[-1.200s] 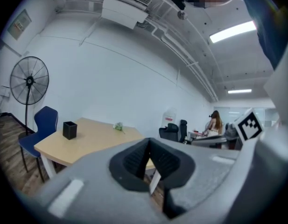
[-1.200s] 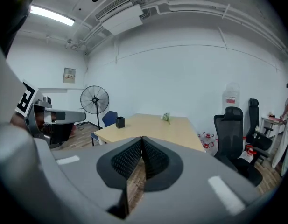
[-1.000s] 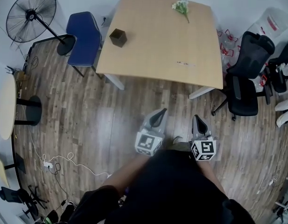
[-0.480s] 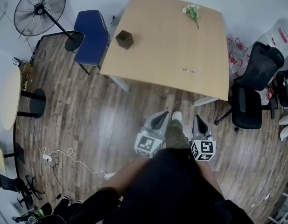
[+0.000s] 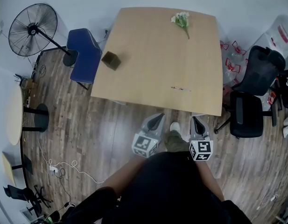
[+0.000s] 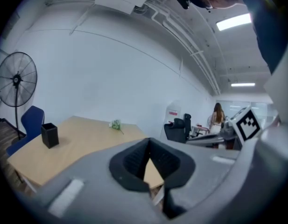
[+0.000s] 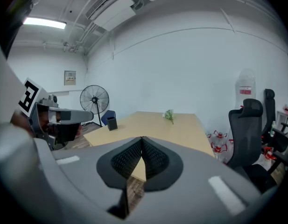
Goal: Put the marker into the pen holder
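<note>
A thin marker (image 5: pixel 180 88) lies on the wooden table (image 5: pixel 148 73), close to its near edge. The dark square pen holder (image 5: pixel 110 60) stands at the table's left side, also seen in the left gripper view (image 6: pixel 49 135) and the right gripper view (image 7: pixel 111 123). My left gripper (image 5: pixel 155 121) and right gripper (image 5: pixel 196 123) hang side by side over the floor just short of the table's near edge. Both are shut with nothing in them. The marker does not show in either gripper view.
A bunch of flowers (image 5: pixel 181 19) lies at the table's far side. A blue chair (image 5: pixel 86 55) and a standing fan (image 5: pixel 32 23) are to the left, and black office chairs (image 5: pixel 249 94) to the right. A power cable (image 5: pixel 59 164) trails over the wooden floor.
The table has come nearer to both grippers as the person stepped towards it. Both grippers stay shut and keep their places side by side.
</note>
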Action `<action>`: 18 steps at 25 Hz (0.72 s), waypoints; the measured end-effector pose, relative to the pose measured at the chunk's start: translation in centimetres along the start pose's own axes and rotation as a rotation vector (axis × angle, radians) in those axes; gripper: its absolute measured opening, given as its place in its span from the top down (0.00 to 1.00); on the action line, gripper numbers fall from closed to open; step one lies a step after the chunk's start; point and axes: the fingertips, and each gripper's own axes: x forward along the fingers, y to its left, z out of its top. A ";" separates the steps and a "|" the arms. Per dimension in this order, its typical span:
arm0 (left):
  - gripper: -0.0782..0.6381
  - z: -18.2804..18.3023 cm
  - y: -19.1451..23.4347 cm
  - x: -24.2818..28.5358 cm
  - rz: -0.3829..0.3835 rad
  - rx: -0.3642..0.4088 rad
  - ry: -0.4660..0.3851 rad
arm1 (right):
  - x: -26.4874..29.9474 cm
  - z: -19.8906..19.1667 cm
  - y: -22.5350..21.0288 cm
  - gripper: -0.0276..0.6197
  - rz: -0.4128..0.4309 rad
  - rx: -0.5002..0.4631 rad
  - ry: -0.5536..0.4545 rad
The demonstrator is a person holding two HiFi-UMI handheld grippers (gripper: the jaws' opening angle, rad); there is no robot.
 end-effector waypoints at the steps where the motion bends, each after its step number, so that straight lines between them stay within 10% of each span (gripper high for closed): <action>1: 0.89 0.2 -0.2 1.4 -0.003 0.003 0.006 | 0.6 0.1 -1.5 0.95 0.001 0.006 0.011; 18: 0.89 0.5 5.7 14.7 0.180 -0.050 0.060 | 15.2 0.1 -13.8 0.95 0.169 -0.010 0.150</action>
